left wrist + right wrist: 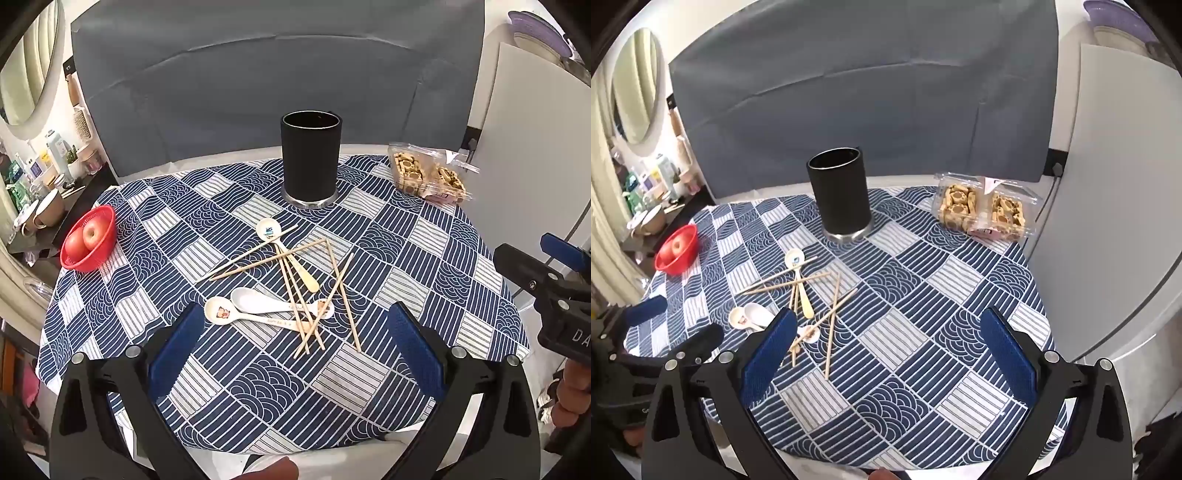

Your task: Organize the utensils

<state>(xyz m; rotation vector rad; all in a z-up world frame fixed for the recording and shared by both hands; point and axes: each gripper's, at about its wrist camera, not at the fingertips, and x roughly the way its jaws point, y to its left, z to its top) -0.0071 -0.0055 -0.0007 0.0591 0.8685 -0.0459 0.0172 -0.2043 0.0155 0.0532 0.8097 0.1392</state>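
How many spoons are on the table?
3. The blue-picture spoon lies nearest the black holder; the plain spoon and orange-picture spoon lie together near the left claw, handles under chopsticks. Others may be hidden.

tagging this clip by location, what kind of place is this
Most likely a lived-in home, at a small dining table under a blue patterned cloth. Signs: a red basket of apples, a clear box of cookies, and a side shelf crowded with cups and bottles.

Spoon handles (803, 334) hidden — behind finger (768, 354)
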